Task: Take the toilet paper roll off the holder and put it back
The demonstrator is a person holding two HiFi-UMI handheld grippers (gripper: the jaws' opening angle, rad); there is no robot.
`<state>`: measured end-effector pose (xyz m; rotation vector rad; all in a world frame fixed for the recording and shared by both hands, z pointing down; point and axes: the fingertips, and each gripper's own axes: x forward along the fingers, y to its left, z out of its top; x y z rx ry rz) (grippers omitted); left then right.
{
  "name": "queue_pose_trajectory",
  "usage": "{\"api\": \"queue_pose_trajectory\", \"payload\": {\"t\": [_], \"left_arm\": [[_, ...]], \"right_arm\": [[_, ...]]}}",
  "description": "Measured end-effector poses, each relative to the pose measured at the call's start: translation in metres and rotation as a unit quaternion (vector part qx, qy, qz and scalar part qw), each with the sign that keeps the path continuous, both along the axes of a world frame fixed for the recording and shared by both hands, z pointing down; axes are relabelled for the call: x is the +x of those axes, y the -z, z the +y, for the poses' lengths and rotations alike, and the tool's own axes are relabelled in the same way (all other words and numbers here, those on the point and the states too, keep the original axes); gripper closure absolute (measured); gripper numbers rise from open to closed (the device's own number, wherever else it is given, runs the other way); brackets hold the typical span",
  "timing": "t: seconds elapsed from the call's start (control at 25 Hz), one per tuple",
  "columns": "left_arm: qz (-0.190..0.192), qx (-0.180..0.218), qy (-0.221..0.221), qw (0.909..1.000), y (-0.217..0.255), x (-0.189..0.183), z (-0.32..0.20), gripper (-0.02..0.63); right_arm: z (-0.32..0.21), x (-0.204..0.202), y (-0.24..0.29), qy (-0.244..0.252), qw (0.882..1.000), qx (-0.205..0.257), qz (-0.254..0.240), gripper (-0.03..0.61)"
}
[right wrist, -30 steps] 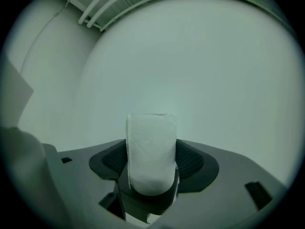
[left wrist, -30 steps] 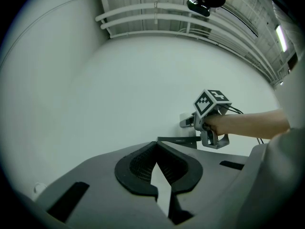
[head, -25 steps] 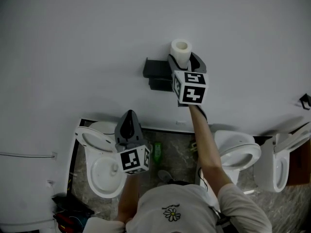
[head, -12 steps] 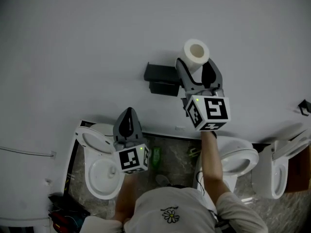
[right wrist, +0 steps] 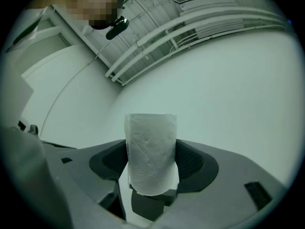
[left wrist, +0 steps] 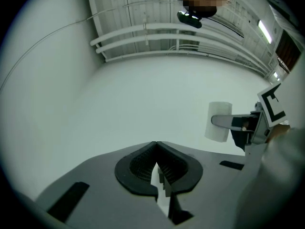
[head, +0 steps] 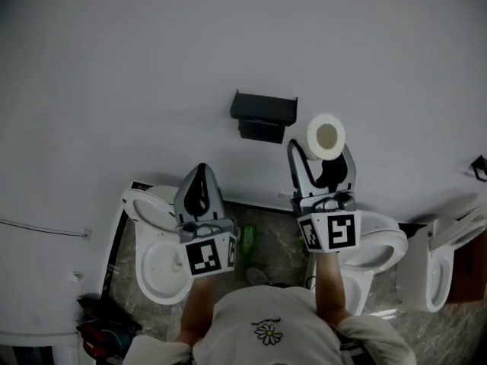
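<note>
Head view: the right gripper has the roll clamped between its jaws, which stand wide on the roll's sides. The roll is off the holder and held in the air in front of the wall. The holder lies up and to the left of the roll, near but apart. The roll's core opening faces the camera, so its long axis runs roughly out from the wall. The right gripper is nearer the holder than the left gripper, which hangs lower left, above a toilet. The holder shows only as a dark bracket; its peg or bar cannot be made out (judged: alignment for refitting cannot be checked from here).

Left gripper view: jaws together, nothing between them. The roll shows far right, gripped from the side.

Right gripper view: the roll stands upright between the pads, both pressing its flanks, with its top well clear of the jaws. The holder is out of frame.
</note>
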<state>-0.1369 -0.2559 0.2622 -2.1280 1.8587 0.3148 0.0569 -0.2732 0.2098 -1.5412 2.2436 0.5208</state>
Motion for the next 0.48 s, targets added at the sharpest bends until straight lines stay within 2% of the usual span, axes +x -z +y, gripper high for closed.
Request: {"api": "queue_pose_trajectory", "payload": {"t": [0.24, 0.48], "left_arm": [[-0.005, 0.001, -0.001, 1.0, -0.006, -0.003, 0.002, 0.597], [-0.001, -0.015, -0.012, 0.9998, -0.027, -0.008, 0.0, 0.597]], "right_arm": [[0.012, -0.003, -0.044, -0.004, 0.999, -0.039, 0.035, 0.275], [0.015, 0.004, -0.074, -0.016, 0.996, -0.077, 0.035, 0.276]]}}
